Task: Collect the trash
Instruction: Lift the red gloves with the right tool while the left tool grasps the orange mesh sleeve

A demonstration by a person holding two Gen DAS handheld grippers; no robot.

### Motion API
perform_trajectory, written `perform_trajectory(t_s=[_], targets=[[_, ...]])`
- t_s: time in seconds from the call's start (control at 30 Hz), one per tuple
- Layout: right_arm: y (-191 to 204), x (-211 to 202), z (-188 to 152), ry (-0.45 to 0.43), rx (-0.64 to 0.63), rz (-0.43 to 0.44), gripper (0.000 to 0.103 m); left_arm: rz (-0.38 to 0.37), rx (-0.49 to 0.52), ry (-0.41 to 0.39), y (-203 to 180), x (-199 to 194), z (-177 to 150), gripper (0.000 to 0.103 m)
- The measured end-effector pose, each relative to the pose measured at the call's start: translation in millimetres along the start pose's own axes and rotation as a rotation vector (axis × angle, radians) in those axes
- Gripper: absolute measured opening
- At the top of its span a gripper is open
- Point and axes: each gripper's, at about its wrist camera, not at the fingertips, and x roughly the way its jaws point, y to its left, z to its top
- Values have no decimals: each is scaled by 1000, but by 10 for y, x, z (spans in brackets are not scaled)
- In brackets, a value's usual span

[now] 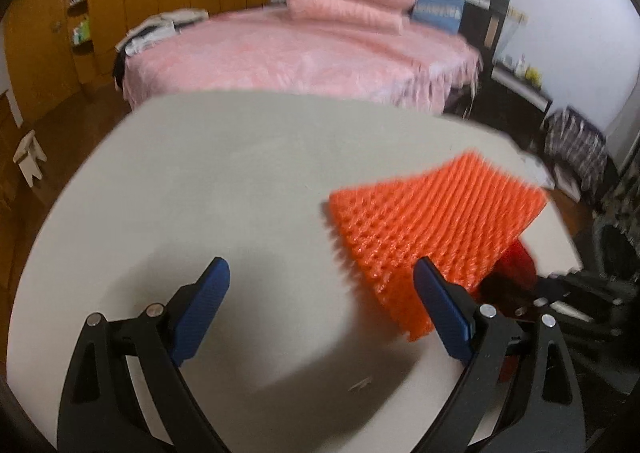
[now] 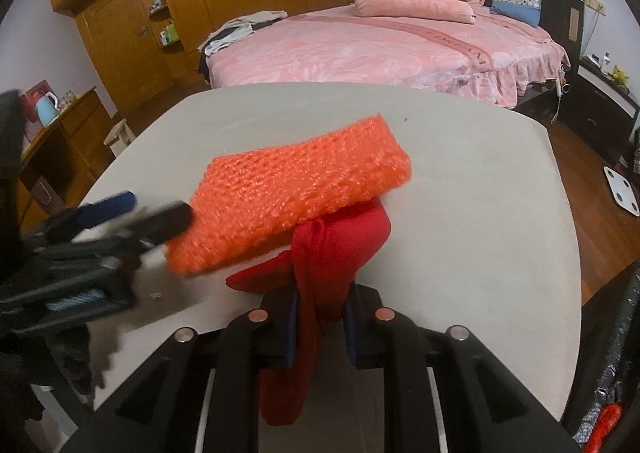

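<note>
Lay on the grey tabletop (image 2: 460, 173) as a flattened orange foam net (image 2: 296, 189), long axis running from about eight o'clock up to two o'clock in the right wrist view, its lower left end lifted clear of the surface. Beneath its near right side sat a red plastic bag (image 2: 352, 237), one twisted strap drawn back toward six o'clock and pinched between the nearly closed fingers of the right hand-held gripper (image 2: 320, 329) — so that hand was judged occupied. Stood spread wide and empty, the left hand-held gripper (image 1: 320, 269), with the net off at about two o'clock from it in its own view, the right blue fingertip (image 1: 430, 273) overlapping the net's near corner, though contact could not be told through the blur. Seen from the right wrist, came in from nine o'clock, tips just beside the net's low end. Judged nearer and free, the left hand — likely to need a shift toward two o'clock to bring the net's end between the fingers, closing across its thin side.
</note>
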Motion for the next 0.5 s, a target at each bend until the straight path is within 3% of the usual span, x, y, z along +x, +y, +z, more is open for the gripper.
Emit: perform_trajectory(t_s=[0.07,0.17,0.5], targets=[[-15,-2,-2,1,2,7,19,3,18,43,-13,107,-41,92],[-23,-13,0,1,-3,2,19,-6,12,41,17,107,-55,92],[-327,-146,-8,-39,111,-125,19,-11,-13,39,11,70,-46,91]])
